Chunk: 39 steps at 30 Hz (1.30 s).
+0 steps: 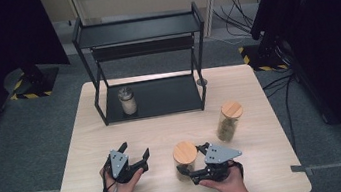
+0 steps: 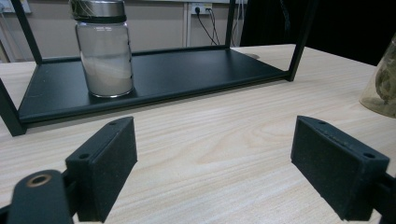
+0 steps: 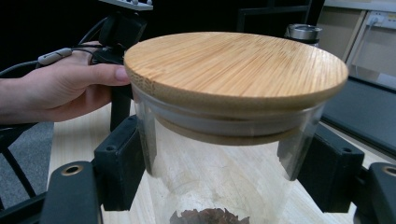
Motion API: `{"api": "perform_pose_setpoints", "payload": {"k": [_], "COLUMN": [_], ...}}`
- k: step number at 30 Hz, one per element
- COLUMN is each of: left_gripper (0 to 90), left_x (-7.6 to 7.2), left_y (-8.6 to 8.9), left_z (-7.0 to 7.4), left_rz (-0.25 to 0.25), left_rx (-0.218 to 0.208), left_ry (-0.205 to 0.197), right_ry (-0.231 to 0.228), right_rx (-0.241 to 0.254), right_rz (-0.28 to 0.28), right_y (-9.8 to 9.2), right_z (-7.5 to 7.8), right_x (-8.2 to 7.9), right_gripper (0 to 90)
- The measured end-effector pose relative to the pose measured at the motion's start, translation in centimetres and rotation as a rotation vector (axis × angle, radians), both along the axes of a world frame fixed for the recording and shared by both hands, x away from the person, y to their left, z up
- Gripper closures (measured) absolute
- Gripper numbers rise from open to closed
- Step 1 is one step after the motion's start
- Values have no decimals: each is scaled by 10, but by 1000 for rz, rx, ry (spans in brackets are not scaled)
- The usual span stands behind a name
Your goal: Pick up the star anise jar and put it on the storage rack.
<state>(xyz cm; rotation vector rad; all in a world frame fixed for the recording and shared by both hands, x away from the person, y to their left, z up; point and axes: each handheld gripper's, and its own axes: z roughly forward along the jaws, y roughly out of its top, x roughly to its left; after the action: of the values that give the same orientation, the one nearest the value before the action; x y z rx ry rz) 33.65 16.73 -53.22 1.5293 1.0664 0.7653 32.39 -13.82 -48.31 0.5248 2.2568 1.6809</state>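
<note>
The right gripper (image 1: 190, 162) has its fingers (image 3: 119, 170) clamped on a glass jar (image 1: 185, 160) with a round bamboo lid (image 3: 236, 65), which stands on the counter (image 1: 259, 93) near its front edge, just right of the middle. In the right gripper view the two black pads press the clear wall just under the lid from either side; the jar is mostly empty glass, with a small heap of dark brown, crinkled stuff at the bottom. The left gripper (image 1: 136, 154) sits to the left of that jar, a little apart from it, its fingers (image 2: 105, 170) spread wide with only bare wood between them.

A second bamboo-lidded jar (image 1: 229, 120) stands upright farther back and to the right, well apart from the held one, holding greenish-brown dried matter that reaches most of the way up. A black metal rack (image 1: 136, 30) stands at the back of the counter; on the left part of its lower shelf (image 2: 196, 67) is a third jar (image 2: 103, 49) with a metal lid, upright, holding a pale powder to roughly two thirds of its height
</note>
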Motion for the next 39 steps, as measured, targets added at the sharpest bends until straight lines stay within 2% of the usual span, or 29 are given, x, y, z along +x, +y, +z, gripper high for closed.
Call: {"api": "perform_pose_setpoints", "payload": {"k": [10,20,39], "left_gripper": [140,140,140], "left_x": [0,0,-1], "left_y": [0,0,0], "left_z": [0,0,0], "left_rz": [-3,-2,-4], "left_rx": [0,-1,-1], "left_ry": [-3,-4,-6], "right_ry": [0,-20,-36], "right_rx": [4,38,44], "right_rz": [-58,-101,-183], "right_y": [4,15,29], "right_z": [3,16,27], "right_x": [-2,8,32], "right_gripper": [256,256,256]}}
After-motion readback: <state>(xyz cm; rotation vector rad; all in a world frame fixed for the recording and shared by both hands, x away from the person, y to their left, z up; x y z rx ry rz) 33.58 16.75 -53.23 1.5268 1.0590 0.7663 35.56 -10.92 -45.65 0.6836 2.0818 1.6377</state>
